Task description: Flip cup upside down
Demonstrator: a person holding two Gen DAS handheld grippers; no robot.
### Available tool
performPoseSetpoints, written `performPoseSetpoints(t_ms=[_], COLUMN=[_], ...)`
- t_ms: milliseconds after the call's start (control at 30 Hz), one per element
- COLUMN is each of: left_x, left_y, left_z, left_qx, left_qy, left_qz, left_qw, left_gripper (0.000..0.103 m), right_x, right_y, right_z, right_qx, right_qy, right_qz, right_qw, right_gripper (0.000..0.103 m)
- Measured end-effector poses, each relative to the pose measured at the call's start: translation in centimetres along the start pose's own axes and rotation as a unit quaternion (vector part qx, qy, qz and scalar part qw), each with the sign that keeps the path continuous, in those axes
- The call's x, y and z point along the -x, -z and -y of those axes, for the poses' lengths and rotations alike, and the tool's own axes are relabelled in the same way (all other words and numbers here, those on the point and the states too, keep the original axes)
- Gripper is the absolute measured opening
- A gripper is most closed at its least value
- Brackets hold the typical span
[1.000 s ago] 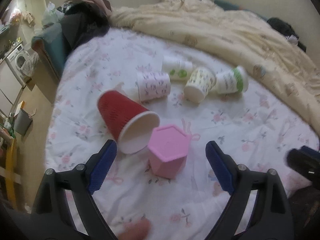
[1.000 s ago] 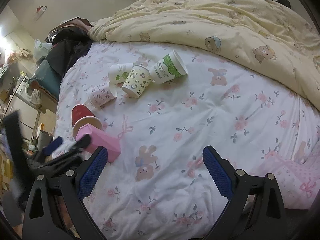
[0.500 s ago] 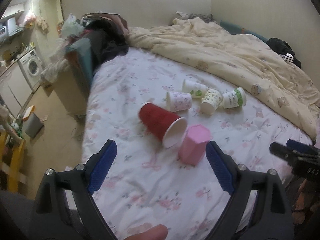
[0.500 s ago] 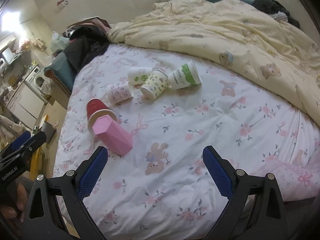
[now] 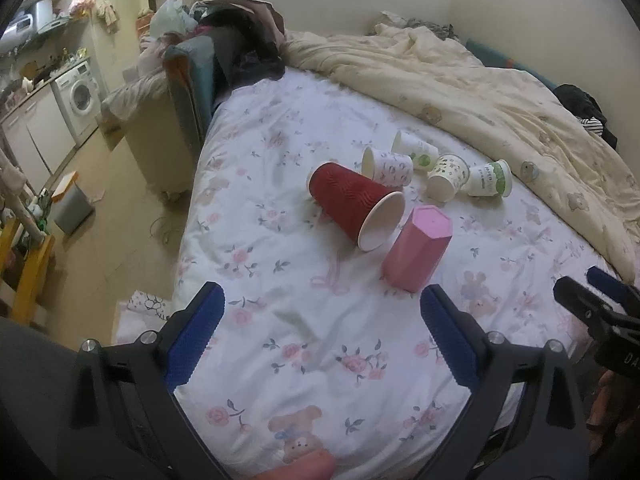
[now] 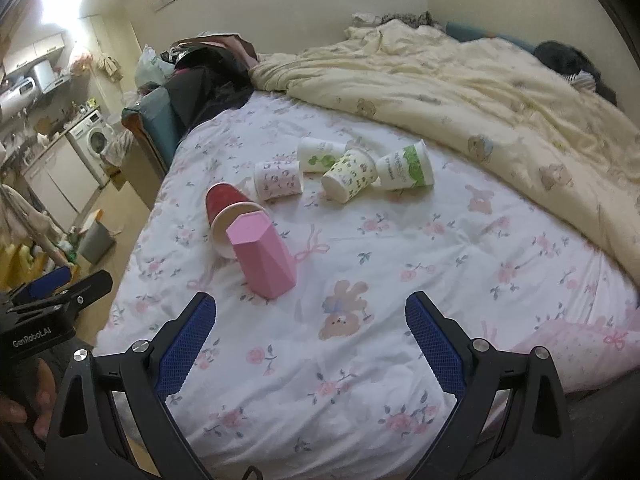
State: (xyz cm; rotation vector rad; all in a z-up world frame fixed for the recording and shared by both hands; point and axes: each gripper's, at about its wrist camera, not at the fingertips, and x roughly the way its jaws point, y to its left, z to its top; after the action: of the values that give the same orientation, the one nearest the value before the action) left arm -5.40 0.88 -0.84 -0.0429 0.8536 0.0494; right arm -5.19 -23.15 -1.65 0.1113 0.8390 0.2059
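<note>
A pink faceted cup [image 5: 416, 252] stands upside down, a little tilted, on the floral bed sheet [image 5: 320, 340]; it also shows in the right wrist view [image 6: 264, 258]. A red paper cup [image 5: 354, 206] lies on its side touching it, mouth toward me, and shows behind the pink cup in the right wrist view [image 6: 224, 204]. My left gripper [image 5: 322, 334] is open and empty, pulled back from the cups. My right gripper [image 6: 310, 340] is open and empty, near the bed's front edge.
Several small printed paper cups [image 5: 436, 168] lie on their sides behind the red cup. A cream duvet [image 5: 480, 80] covers the far right of the bed. The floor, a grey bin [image 5: 72, 206] and a washing machine [image 5: 80, 96] are to the left.
Both grippers have pulled back and up from the cups, so the cups look smaller and farther. The cups have not moved.
</note>
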Motion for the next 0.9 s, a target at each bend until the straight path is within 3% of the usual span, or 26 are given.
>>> performPoseSetpoints(t_ms=[900], left_x=[0.6], left_y=[-0.2], left_z=[1.2], left_qx=[-0.016], left_qy=[0.017], left_qz=[0.018], left_qw=[0.9996], left_gripper=[0.097], right_x=[-0.7], right_y=[0.0], right_z=[-1.1], right_qx=[0.027], right_qy=[0.012], right_qz=[0.007], right_qw=[1.0], right_gripper=[0.098])
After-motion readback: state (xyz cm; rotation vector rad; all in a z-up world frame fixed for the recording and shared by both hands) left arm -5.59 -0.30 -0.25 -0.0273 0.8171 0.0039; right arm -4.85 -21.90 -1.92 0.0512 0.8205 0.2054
